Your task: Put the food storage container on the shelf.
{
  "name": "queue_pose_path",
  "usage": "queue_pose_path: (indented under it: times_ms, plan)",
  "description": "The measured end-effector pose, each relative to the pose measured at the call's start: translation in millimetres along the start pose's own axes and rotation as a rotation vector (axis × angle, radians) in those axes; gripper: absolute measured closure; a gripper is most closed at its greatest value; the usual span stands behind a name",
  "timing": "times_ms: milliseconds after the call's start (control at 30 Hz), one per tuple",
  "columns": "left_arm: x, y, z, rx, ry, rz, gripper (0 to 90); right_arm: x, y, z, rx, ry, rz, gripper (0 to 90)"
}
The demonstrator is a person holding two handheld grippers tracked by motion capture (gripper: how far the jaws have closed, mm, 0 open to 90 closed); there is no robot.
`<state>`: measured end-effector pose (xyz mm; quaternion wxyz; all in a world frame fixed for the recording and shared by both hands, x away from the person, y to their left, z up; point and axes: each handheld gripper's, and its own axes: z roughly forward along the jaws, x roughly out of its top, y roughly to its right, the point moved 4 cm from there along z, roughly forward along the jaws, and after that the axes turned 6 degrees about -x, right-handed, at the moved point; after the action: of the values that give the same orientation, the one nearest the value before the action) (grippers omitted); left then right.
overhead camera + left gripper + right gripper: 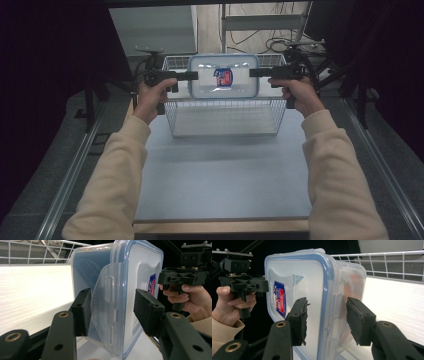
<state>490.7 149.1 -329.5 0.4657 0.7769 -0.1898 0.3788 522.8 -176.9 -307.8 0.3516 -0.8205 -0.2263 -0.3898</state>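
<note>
A clear plastic container (223, 76) with a blue-rimmed lid and a red and blue sticker is held on edge, lid toward the person, over the white wire basket (225, 117). My left gripper (195, 76) is shut on its left end. In the left gripper view the left gripper (111, 312) has its jaws on either side of the container (120, 290), over a latch flap. My right gripper (252, 73) is shut on the right end. The right gripper view has the right gripper (327, 320) with one pad on the lid and one on the body of the container (317, 290).
The basket stands at the far end of a pale grey table top (220, 175) with a wooden front edge. Metal rails (70, 170) run along both sides. Cables and a shelf frame (260, 22) lie behind the basket. Dark curtains flank the table.
</note>
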Motion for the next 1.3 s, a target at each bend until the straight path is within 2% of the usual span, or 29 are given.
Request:
queue_pose_path:
  times_ms: [67, 167, 333, 433, 467, 500, 567, 600, 633, 667, 733, 800, 900, 967, 1000, 1067, 1100, 1133, 1200, 1300]
  plan:
    - [0.7, -2.1, 0.9, -0.004, -0.001, -0.01, 49.5, 1.4, 1.0, 0.9, -0.004, -0.002, 0.0, 51.9]
    - [4.6, -6.2, 3.6, 0.006, 0.009, -0.034, 48.9, 7.3, 5.7, 6.6, -0.011, -0.011, 0.036, 51.0]
    - [10.0, -15.8, 7.0, 0.0, 0.015, -0.106, 48.5, 11.4, 11.9, 12.5, -0.013, -0.026, 0.082, 50.1]
    - [11.8, -21.5, 9.2, -0.008, 0.02, -0.131, 48.2, 12.5, 15.5, 15.8, -0.015, -0.03, 0.108, 49.5]
    - [12.9, -25.7, 11.8, -0.012, 0.032, -0.163, 47.4, 12.9, 18.1, 18.6, -0.015, -0.032, 0.135, 48.5]
    - [12.9, -25.7, 11.8, -0.012, 0.032, -0.163, 47.0, 12.9, 18.1, 18.6, -0.015, -0.032, 0.135, 48.5]
    - [13.2, -31.6, 14.1, -0.015, 0.033, -0.196, 46.4, 13.2, 20.5, 21.8, -0.036, -0.039, 0.151, 47.3]
    - [12.6, -39.4, 17.2, -0.023, 0.026, -0.238, 43.2, 13.2, 21.8, 25.2, -0.061, -0.053, 0.16, 50.3]
    - [12.6, -39.4, 17.2, -0.023, 0.026, -0.238, 41.6, 13.2, 21.8, 25.2, -0.061, -0.053, 0.16, 50.3]
    - [12.8, -42.9, 20.9, -0.001, 0.019, -0.239, 41.0, 12.6, 22.8, 28.5, -0.088, -0.049, 0.181, 49.7]
    - [15.3, -41.0, 23.1, 0.032, 0.032, -0.237, 40.7, 11.5, 23.3, 31.7, -0.1, -0.046, 0.204, 46.4]
    - [16.6, -40.0, 24.6, 0.048, 0.03, -0.234, 38.8, 11.4, 23.3, 31.8, -0.102, -0.038, 0.208, 46.8]
    - [20.3, -35.9, 30.4, 0.099, 0.016, -0.219, 35.4, 10.9, 22.4, 31.3, -0.11, -0.029, 0.208, 47.3]
    - [22.0, -31.9, 32.6, 0.126, 0.004, -0.192, 32.3, 9.8, 19.7, 29.8, -0.133, -0.015, 0.183, 44.3]
    - [22.0, -31.9, 32.6, 0.126, 0.004, -0.192, 30.4, 9.6, 18.2, 28.8, -0.142, -0.002, 0.173, 42.7]
    - [23.3, -28.3, 28.2, 0.146, 0.032, -0.163, 27.0, 9.3, 15.4, 24.9, -0.162, 0.019, 0.137, 39.9]
    - [23.3, -28.3, 28.2, 0.146, 0.032, -0.163, 25.7, 9.1, 14.0, 22.3, -0.171, 0.027, 0.122, 38.9]
    - [23.8, -26.9, 25.5, 0.151, 0.043, -0.149, 25.7, 9.1, 14.0, 22.3, -0.171, 0.027, 0.122, 38.9]
    - [24.2, -19.8, 16.8, 0.157, 0.053, -0.108, 22.8, 8.0, 10.0, 12.4, -0.176, 0.057, 0.082, 37.4]
    - [22.2, -15.2, 10.3, 0.165, 0.057, -0.088, 22.1, 5.4, 7.2, 4.5, -0.169, 0.068, 0.055, 35.2]
